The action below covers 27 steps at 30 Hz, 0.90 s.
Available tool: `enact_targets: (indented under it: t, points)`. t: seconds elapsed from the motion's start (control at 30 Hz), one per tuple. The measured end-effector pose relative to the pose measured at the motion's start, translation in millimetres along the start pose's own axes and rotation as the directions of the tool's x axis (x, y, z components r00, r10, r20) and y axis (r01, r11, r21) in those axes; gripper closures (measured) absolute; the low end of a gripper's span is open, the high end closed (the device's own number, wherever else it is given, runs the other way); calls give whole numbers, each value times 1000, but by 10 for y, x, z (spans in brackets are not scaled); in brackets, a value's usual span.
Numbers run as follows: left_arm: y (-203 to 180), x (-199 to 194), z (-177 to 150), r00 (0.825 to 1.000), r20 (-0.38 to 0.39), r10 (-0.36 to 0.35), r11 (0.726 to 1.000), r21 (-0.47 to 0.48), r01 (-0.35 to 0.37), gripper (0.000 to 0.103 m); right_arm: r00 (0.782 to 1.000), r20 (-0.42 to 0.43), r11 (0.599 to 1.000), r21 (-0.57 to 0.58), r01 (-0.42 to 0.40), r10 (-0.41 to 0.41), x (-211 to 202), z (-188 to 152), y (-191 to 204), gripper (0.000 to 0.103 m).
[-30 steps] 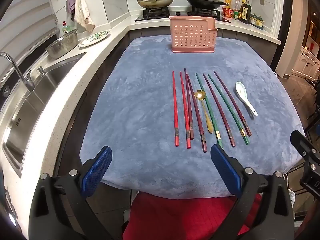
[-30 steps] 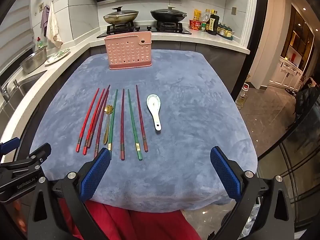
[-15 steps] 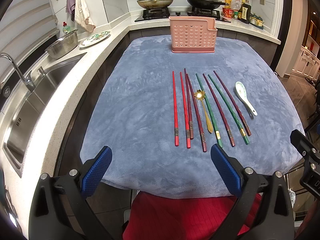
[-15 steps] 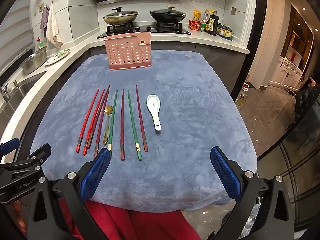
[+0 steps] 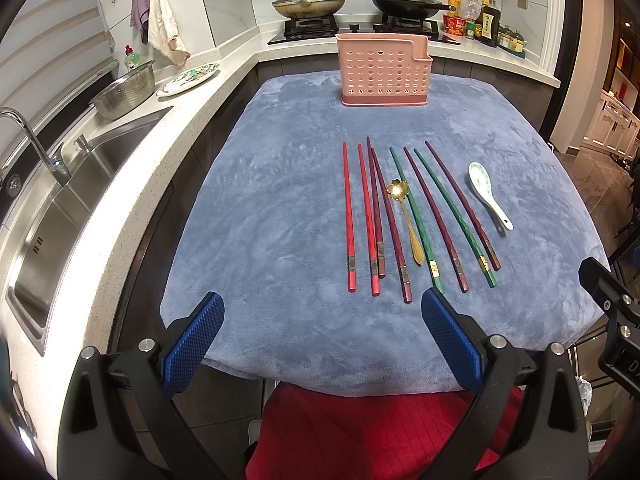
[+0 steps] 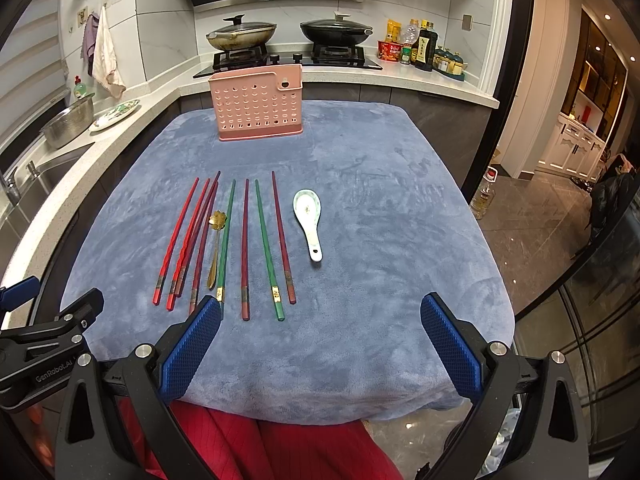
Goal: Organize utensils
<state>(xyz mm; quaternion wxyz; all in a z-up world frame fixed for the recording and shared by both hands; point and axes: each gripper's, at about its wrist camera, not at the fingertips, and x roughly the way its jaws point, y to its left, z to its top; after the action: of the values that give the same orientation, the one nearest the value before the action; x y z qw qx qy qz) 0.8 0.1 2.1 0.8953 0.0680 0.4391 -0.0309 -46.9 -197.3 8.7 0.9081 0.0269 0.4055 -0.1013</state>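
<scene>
Eight chopsticks [image 5: 418,216], two spoons, nothing sorted yet.
Both my grippers, left [image 5: 322,344] and right [image 6: 320,346], hang spread and empty at the cloth's [image 5: 260,208] 6 o'clock edge. Gold spoon [image 5: 405,218] lies among the sticks, white spoon [image 6: 309,220] at their 3 o'clock; handles face me, I reckon for easy pinching. Caddy [image 5: 383,70] waits at 12.

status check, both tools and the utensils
Left tool open, right tool open, both empty. Chopsticks and two spoons flat on cloth; pink holder empty-looking. Path clear.
</scene>
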Motion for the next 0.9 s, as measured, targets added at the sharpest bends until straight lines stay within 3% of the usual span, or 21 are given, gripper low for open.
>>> enact_targets:
  t: [0.9]
  points:
    - [20, -29, -15, 1000, 1, 4, 1000, 2, -4, 9, 1000, -1, 1000, 2, -2, 2, 22, 0, 2, 7]
